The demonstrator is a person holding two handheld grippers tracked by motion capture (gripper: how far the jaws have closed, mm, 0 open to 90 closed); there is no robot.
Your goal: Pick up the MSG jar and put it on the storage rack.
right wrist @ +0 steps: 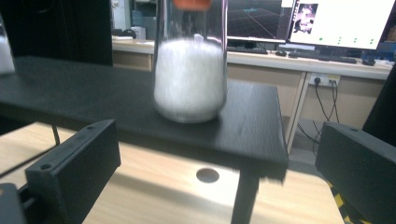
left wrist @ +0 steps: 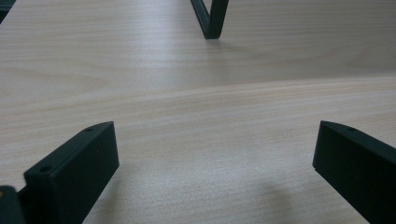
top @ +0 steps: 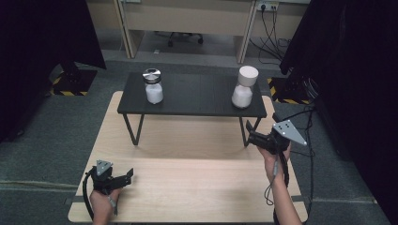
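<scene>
A light wooden table [top: 187, 183] is sitting on grey carpet [top: 42, 150]. Black curtains [top: 37, 42] are hanging at nine and three o'clock. At twelve o'clock, beige desks [top: 187, 18] are lining the far side, with an office chair's base [top: 180, 38] showing beneath and cables [top: 272, 33] trailing from a wall socket [top: 267, 6]. Monitors [right wrist: 341, 21] are glowing on a desk in the right gripper view.
</scene>
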